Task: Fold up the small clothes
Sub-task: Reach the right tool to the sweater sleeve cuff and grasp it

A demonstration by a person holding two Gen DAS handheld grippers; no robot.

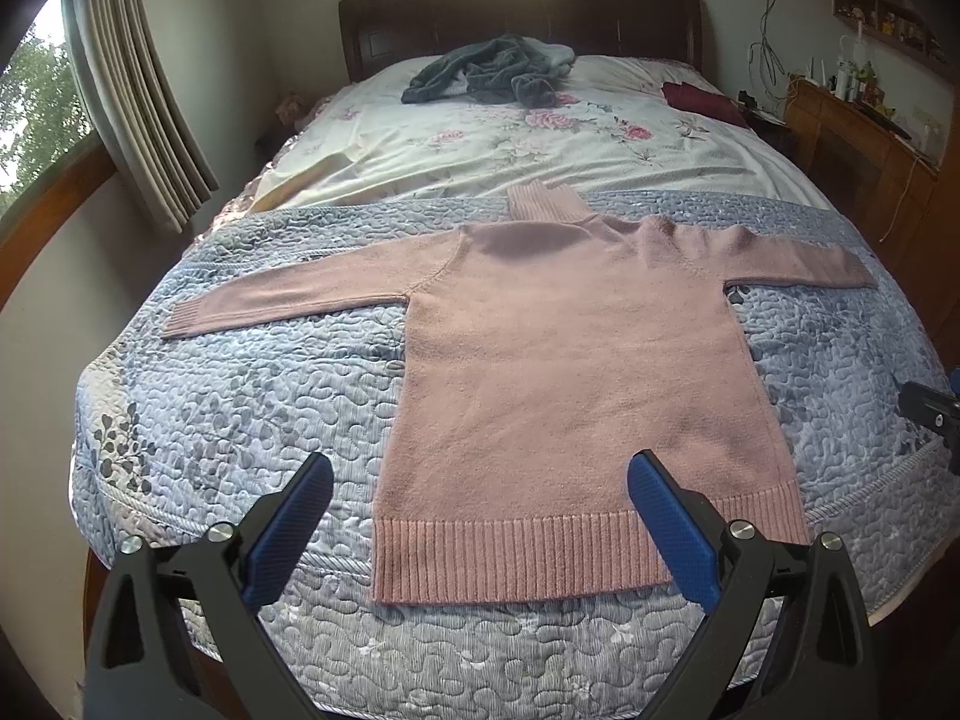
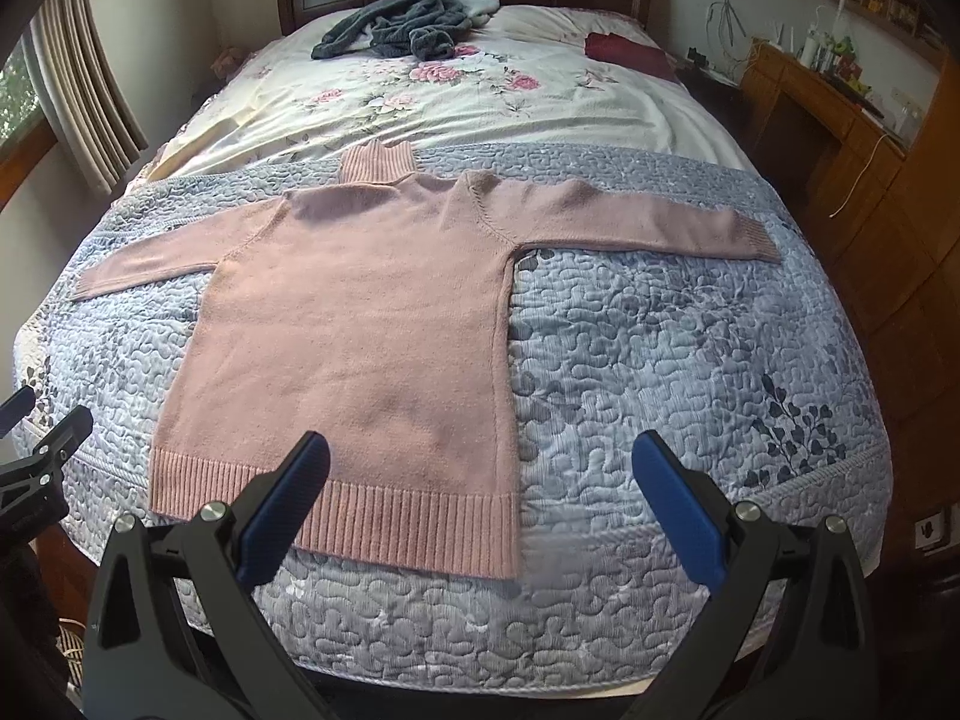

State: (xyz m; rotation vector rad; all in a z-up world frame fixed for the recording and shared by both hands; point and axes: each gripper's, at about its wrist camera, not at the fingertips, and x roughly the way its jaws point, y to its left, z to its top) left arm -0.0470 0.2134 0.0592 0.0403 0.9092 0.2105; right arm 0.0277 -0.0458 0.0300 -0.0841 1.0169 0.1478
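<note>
Lying flat on the blue quilt [image 1: 252,372] at the foot of the bed [image 1: 516,6], the pink sweater [image 1: 558,360] has both sleeves spread, collar toward the headboard. Left tongs [image 1: 480,474] hover spread wide above its ribbed hem, gripping nothing. Right tongs [image 2: 480,450] likewise agape, empty, near the hem's right corner. Grey clothes [image 1: 486,69] heaped by the headboard.

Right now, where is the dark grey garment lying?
In both views the dark grey garment lies crumpled at the far end of the bed, by the wooden headboard, well beyond the pink sweater.
</note>
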